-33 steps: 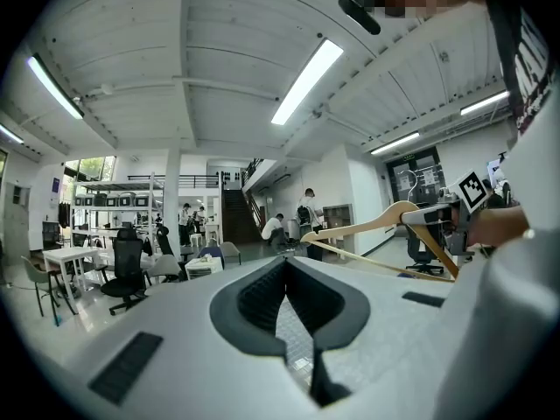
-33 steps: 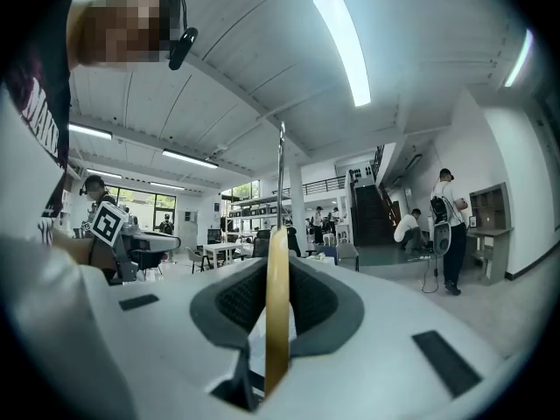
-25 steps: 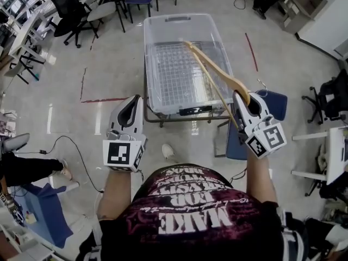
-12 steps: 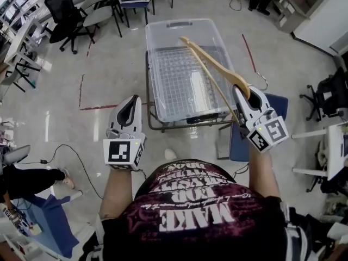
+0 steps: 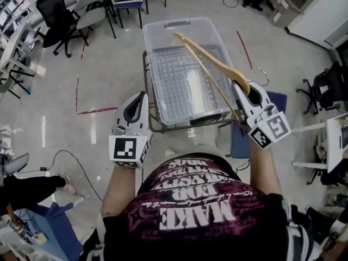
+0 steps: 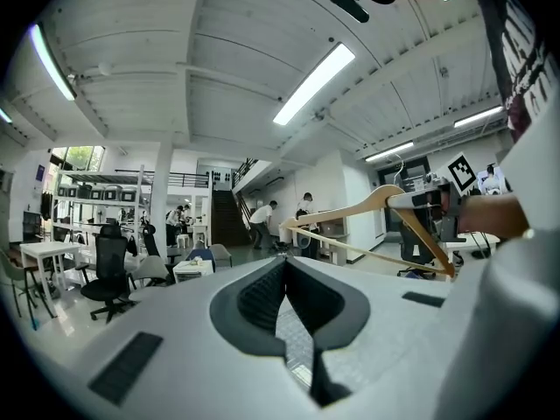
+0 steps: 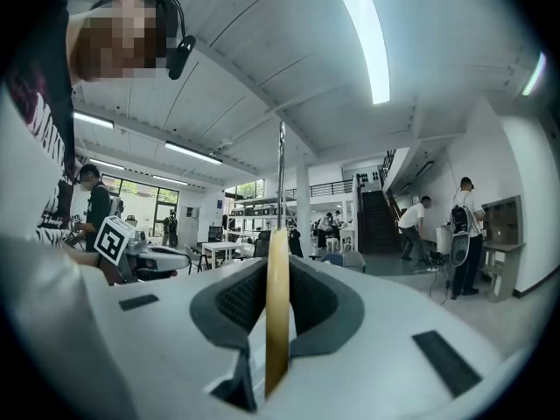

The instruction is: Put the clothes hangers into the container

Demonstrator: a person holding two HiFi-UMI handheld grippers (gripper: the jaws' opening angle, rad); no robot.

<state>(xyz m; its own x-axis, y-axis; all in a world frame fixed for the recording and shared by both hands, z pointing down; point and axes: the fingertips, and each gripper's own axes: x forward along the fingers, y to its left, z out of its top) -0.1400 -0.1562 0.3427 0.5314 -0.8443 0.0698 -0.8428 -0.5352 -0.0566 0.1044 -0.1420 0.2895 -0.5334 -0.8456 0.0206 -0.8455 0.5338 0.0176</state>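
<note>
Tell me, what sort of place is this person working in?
Likely an open-plan lab or workshop-style office. Wheeled office chairs stand on a polished floor, there are white desks, and a staircase leads to a railed upper level.

Clear plastic container sits on a low metal-frame bench on the shiny grey floor. Red tape line at its 9 o'clock.
</note>
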